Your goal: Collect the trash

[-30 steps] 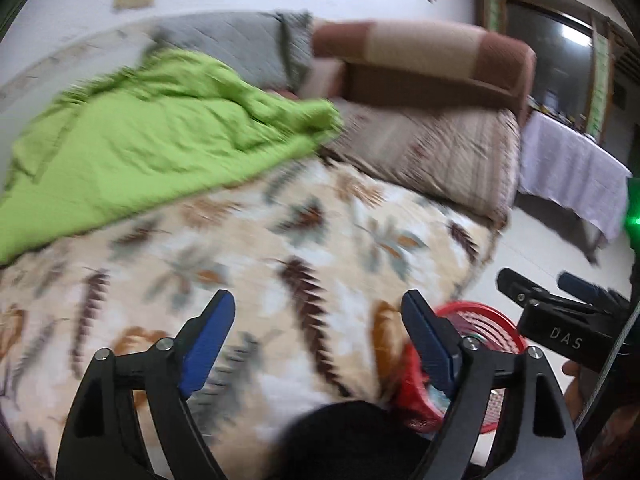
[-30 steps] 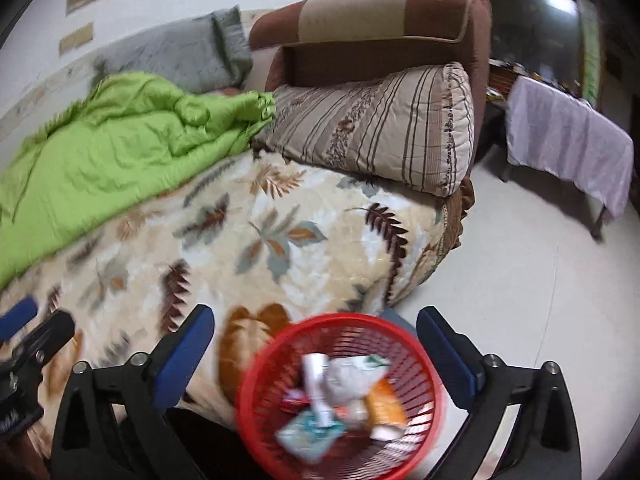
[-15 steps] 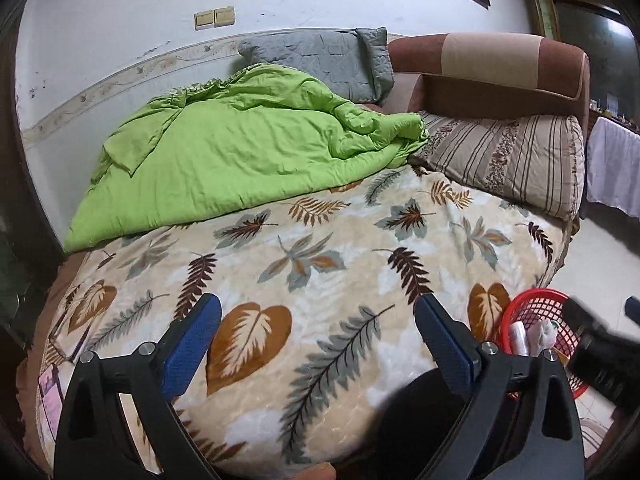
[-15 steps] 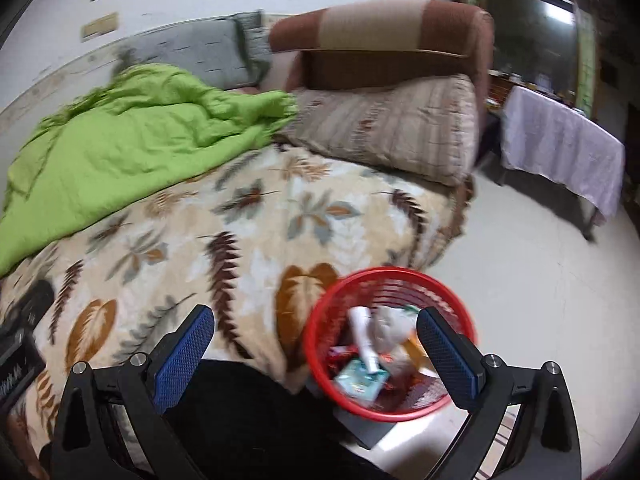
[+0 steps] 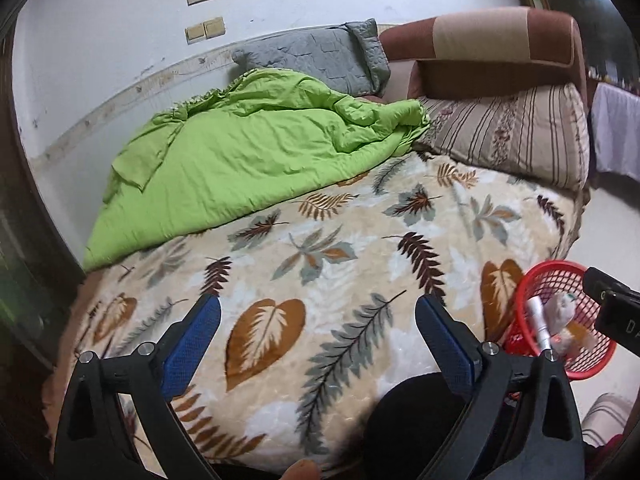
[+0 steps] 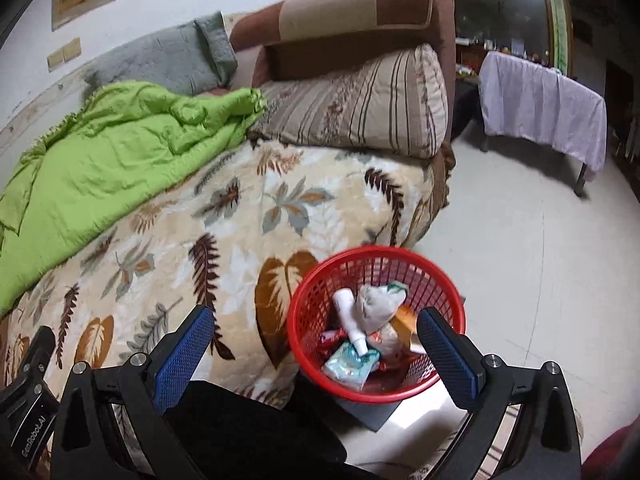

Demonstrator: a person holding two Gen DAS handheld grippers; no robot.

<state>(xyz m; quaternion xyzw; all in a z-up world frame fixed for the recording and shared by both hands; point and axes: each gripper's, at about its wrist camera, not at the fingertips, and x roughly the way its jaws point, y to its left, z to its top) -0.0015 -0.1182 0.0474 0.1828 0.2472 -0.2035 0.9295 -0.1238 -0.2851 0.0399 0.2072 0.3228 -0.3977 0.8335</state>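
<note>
Two grippers, both spread wide and holding nothing: left gripper [image 5: 318, 330] above the leaf-print blanket [image 5: 320, 248], right gripper [image 6: 316, 340] beside it over the red mesh basket [image 6: 448, 292]. Inside basket: white tube [image 6: 352, 320], crumpled bag [image 6: 374, 306], tissue pack [image 6: 350, 366]. Basket on floor, touching blanket's edge.

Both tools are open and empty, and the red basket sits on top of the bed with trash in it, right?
One thing is wrong: the red basket stands on the floor beside the bed, not on top of it, as the right wrist view shows. The rest holds: left tool and right tool are open and empty, with trash in the basket.
</note>
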